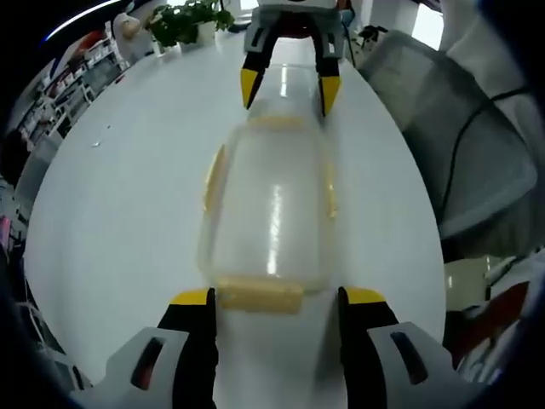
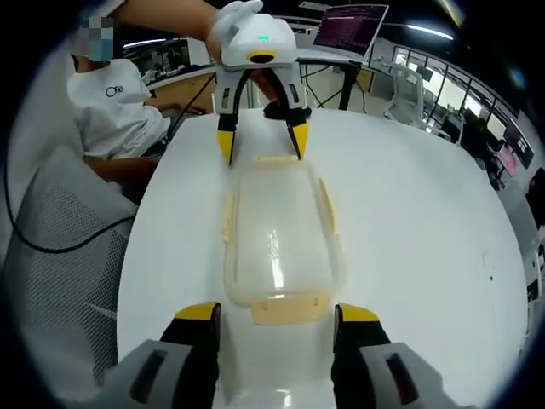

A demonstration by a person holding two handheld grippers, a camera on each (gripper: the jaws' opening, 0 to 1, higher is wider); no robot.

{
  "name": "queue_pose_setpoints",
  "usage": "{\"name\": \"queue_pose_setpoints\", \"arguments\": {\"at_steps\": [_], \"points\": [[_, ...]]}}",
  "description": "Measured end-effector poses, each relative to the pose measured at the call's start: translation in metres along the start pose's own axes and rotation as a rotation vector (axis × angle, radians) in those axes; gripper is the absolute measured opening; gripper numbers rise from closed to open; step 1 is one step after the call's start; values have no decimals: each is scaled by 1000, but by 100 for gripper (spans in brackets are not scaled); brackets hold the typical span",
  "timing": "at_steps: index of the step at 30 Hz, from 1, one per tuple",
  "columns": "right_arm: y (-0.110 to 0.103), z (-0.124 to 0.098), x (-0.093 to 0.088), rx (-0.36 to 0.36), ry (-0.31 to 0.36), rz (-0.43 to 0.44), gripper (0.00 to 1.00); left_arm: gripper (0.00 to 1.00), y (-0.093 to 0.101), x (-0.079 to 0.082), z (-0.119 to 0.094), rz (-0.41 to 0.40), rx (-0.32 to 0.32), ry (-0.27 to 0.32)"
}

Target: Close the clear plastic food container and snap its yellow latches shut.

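Note:
The clear plastic container point(image 1: 268, 213) lies lengthwise on the white table point(image 1: 128, 213) with its lid on. Yellow latches sit on all sides; the near end latch point(image 1: 260, 296) lies between my left gripper's point(image 1: 278, 298) open jaws. At the far end my right gripper point(image 1: 288, 87) stands open over the far latch point(image 1: 274, 122). In the right gripper view the container point(image 2: 277, 247) runs away from my right gripper point(image 2: 278, 312), whose open jaws flank the near latch point(image 2: 289, 308). The left gripper point(image 2: 261, 141), held by a hand, straddles the far latch point(image 2: 277, 158). Whether the latches are snapped down I cannot tell.
A grey mesh chair point(image 1: 460, 153) stands beside the table, also seen as the chair point(image 2: 60, 256). A potted plant point(image 1: 183, 21) sits at the far table end. A person in a white shirt point(image 2: 115, 106) and a laptop point(image 2: 349, 25) are beyond the other end.

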State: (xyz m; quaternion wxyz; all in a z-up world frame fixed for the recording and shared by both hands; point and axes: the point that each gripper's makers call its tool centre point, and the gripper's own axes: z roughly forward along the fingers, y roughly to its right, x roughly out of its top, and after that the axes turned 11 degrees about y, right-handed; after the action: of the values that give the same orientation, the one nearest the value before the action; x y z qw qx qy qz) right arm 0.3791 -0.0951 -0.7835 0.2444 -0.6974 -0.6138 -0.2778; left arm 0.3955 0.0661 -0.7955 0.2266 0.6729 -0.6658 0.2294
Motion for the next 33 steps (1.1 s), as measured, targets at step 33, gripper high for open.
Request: {"name": "queue_pose_setpoints", "arguments": {"at_steps": [33], "points": [[7, 20, -12, 68, -82, -80, 43, 39, -8, -6, 3, 45, -18, -19]]}}
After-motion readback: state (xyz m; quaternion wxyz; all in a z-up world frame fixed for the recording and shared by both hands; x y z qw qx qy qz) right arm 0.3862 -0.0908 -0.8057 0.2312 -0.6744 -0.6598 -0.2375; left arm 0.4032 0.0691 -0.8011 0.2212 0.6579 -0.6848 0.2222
